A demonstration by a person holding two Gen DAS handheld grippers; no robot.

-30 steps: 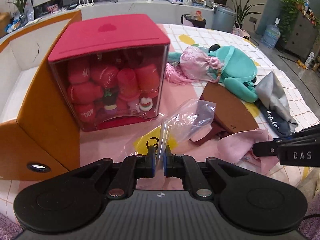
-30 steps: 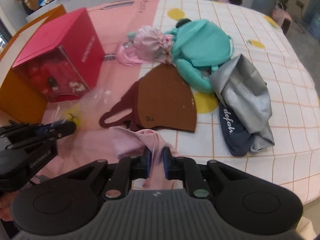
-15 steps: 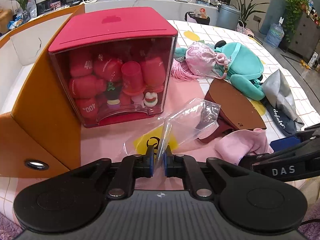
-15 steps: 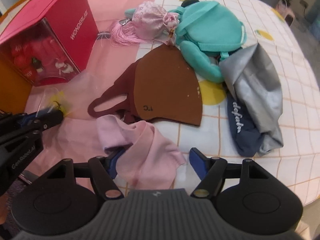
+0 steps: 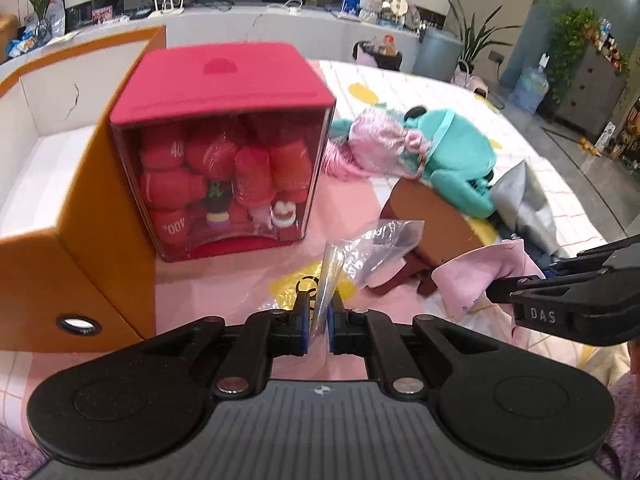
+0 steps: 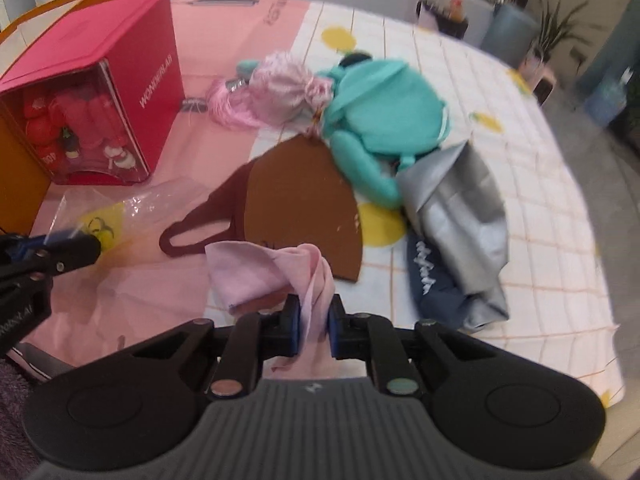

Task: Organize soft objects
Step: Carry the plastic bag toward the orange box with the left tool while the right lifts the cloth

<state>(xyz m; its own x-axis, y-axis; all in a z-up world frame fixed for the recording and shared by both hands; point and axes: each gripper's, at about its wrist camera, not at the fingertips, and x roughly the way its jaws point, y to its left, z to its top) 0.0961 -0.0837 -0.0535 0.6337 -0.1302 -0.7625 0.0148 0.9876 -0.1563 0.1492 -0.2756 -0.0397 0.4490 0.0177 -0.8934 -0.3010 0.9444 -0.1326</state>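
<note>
The left gripper (image 5: 319, 322) has its fingers clamped on the edge of a clear plastic bag (image 5: 372, 248), which stands up crumpled from the grip, its mouth not visibly open. The right gripper (image 6: 314, 330) has its fingers clamped on a fold of the pink cloth (image 6: 272, 276), the rest of which hangs near the brown face mask (image 6: 300, 204) on the bed (image 6: 540, 200). Beyond the mask lie a teal plush (image 6: 380, 120), a pink satin pouch (image 6: 280, 80) and a grey-and-navy garment (image 6: 460, 220); a red display box (image 5: 224, 140) sits far left, against an orange box (image 5: 92, 240). Judged step: loading the cloth into the bag. Risks noted: the bag is held at one edge only, so the film may collapse shut and the cloth push it aside rather than enter; the thin plastic may slip out of the left grip under that load; the trailing cloth may drag the mask along.
</note>
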